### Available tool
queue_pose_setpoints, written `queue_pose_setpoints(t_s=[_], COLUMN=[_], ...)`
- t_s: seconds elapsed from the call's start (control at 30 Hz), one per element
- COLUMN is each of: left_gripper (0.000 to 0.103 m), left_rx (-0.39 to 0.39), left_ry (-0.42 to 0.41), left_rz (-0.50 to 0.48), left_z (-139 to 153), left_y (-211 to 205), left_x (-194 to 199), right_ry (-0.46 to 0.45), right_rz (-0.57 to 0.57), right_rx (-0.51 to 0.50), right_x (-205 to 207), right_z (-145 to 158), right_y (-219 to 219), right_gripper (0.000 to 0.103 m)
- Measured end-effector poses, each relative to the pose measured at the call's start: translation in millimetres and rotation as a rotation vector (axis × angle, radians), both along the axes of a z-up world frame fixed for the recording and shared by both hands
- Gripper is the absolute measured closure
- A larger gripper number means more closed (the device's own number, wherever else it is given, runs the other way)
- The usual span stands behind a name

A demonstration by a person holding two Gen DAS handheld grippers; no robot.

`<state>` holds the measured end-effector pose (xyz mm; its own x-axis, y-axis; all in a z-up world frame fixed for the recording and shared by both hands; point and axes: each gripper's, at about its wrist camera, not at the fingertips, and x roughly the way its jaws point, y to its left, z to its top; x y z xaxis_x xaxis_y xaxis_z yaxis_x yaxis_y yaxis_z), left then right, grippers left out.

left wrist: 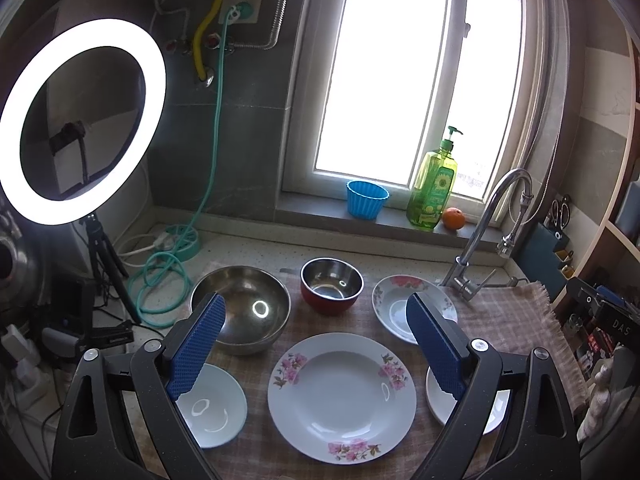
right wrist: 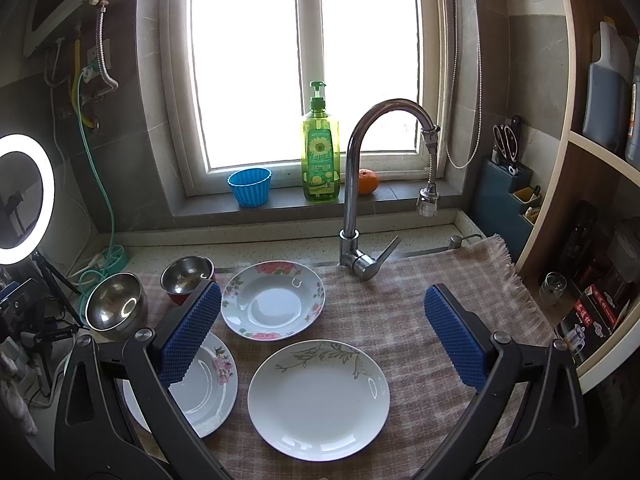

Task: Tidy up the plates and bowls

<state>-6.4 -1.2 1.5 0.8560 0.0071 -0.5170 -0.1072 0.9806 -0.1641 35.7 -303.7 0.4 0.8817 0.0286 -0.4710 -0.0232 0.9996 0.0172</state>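
Plates and bowls lie on a checked cloth (left wrist: 516, 304). In the left wrist view a large pink-flowered plate (left wrist: 342, 396) sits in front, with a plain pale plate (left wrist: 216, 408) to its left and a plate (left wrist: 472, 408) half hidden on the right. Behind them are a big steel bowl (left wrist: 244, 308), a small red-sided steel bowl (left wrist: 332, 286) and a floral deep plate (left wrist: 394, 300). My left gripper (left wrist: 316, 300) hangs open above them, holding nothing. The right wrist view shows a leaf-patterned plate (right wrist: 319, 400) and the floral deep plate (right wrist: 274, 300). My right gripper (right wrist: 323, 288) is open and empty over them.
A curved faucet (right wrist: 352, 200) rises behind the cloth. On the windowsill stand a green soap bottle (right wrist: 320, 148), a blue cup (right wrist: 250, 186) and an orange (right wrist: 367, 182). A lit ring light (left wrist: 80, 120) and cables crowd the left; a knife block (right wrist: 508, 184) and shelves stand right.
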Motion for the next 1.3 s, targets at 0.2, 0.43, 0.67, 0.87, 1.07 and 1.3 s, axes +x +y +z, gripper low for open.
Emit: queue_pose_setpoints(t_s=[0.2,0.43,0.67,0.87,1.07,1.3], left_gripper=[0.011,0.011,0.011,0.011,0.011,0.011], left_rx=[-0.002,-0.003,-0.004,-0.003,-0.004,-0.004], left_ry=[0.002,0.004,0.005,0.006,0.007,0.009], left_rz=[0.0,-0.003,-0.004,-0.004,-0.005,-0.009], left_z=[0.4,0.0,-0.9,-0.8,-1.3,-2.6], left_y=[0.9,0.9,-0.6,-0.7,-1.3,-2.3], left_x=[1.3,1.9,3.6,3.7,4.3,6.8], right_ry=[0.002,0.0,0.001,0.003,0.004,0.006], right_rz=[0.001,0.0,0.002,0.0,0.0,0.001], right_rx=[0.001,0.001,0.002,0.0,0.0,-0.001], right_x=[0.4,0.6,0.9,1.9,1.6,2.9], right_z=[-0.6,-2.0,-3.1,-3.6,-4.5,-4.8], right_y=[-0.1,0.4,0.4,1.2,0.9,1.3], right_gripper=[0.0,0.0,0.0,0.0,0.0,0.0])
